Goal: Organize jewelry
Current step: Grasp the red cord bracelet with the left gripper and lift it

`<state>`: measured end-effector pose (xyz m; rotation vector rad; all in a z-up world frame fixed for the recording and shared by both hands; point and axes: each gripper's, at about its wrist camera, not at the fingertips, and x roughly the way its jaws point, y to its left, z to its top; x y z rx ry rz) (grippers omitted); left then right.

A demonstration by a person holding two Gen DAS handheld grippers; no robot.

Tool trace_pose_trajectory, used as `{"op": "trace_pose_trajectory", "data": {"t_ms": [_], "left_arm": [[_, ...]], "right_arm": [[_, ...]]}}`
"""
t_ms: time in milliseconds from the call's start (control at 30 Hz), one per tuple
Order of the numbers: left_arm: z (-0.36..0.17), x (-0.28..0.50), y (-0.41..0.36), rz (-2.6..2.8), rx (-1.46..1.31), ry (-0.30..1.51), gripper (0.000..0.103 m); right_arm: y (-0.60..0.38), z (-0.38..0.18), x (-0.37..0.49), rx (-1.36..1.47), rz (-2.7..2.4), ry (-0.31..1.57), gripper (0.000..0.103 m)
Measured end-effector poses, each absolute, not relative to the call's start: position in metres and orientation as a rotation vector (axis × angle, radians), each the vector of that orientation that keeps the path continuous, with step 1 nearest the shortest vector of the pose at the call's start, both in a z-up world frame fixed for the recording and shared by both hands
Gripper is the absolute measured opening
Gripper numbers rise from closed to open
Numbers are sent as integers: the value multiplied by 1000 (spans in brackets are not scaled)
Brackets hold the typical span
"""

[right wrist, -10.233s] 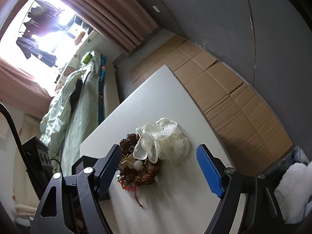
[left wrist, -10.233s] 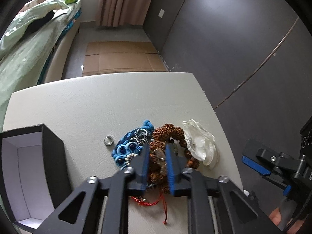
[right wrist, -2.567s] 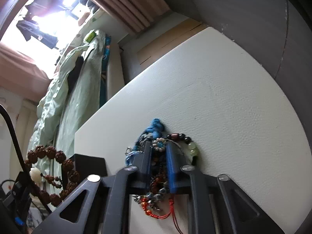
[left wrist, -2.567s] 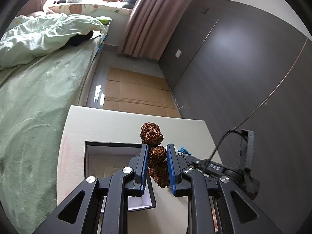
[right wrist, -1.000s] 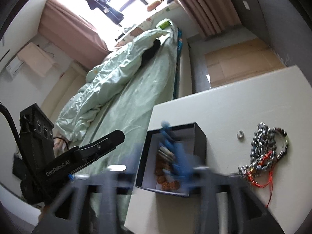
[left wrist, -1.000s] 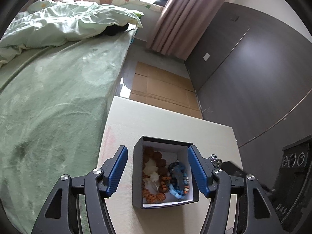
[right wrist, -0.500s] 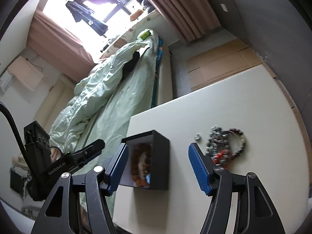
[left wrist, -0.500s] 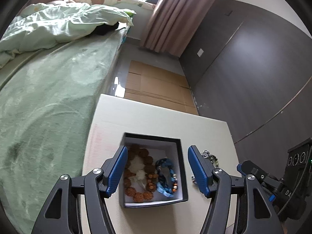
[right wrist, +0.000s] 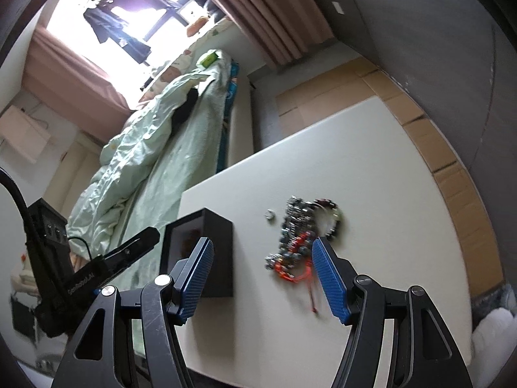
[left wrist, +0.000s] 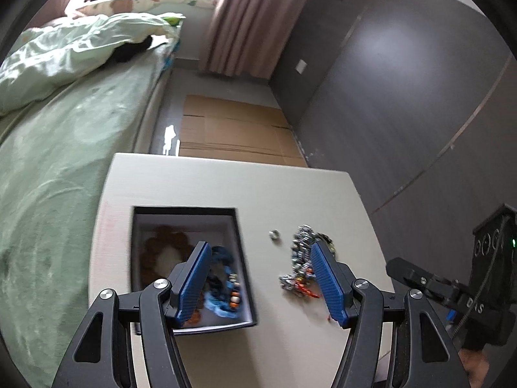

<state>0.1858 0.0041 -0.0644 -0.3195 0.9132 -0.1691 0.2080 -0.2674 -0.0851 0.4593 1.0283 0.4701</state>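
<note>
An open black box [left wrist: 240, 255] [right wrist: 223, 242] with a white inside stands on the white table [left wrist: 226, 181] [right wrist: 371, 168]. In it lie a brown seed bracelet [left wrist: 161, 242] and a blue bracelet [left wrist: 223, 287]. To the right of the box, a tangle of bead bracelets with a red cord [left wrist: 299, 268] [right wrist: 297, 236] and a small silver ring [left wrist: 274, 234] [right wrist: 269, 216] rest on the table. My left gripper [left wrist: 261, 281] hovers open and empty above the box's right edge. My right gripper [right wrist: 263, 281] is open and empty, over the table between box and tangle.
A bed with a pale green quilt [left wrist: 48, 129] [right wrist: 155, 135] runs along the table's left side. Flattened cardboard [left wrist: 232, 129] covers the floor beyond the table. A dark wall [left wrist: 404, 80] stands to the right. The other gripper's body shows at each view's edge.
Both views have slid right: the box now sits further left and the bead tangle has come in near the right fingers. Both grippers stay equally wide.
</note>
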Motion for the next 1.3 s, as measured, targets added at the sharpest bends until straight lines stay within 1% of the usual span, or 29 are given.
{"op": "trace_pose_trajectory", "data": {"t_ms": [233,333,400,467,867,1300], "left_arm": [[-74,187,-31,-250,-270,941,64],[-77,186,-46,-280,-253,955,55],[-81,188,-54,-294,-258,974,45],[-89,189,-60,-288,-272,1011,37],[-119,194,-79,-201,-381,1112,35],[-148,204,-90,-129,-360,1164,35]], "right_arm": [[-298,-91,210,515,402,1040,64],[-311,-91,211,537,381,1032,64],[-319,-90,211,557,373,1025,64],[-325,-89,211,571,365,1017,64],[-343,-86,211,603,356,1004,64],[-353,-89,210,612,349,1003,64]]}}
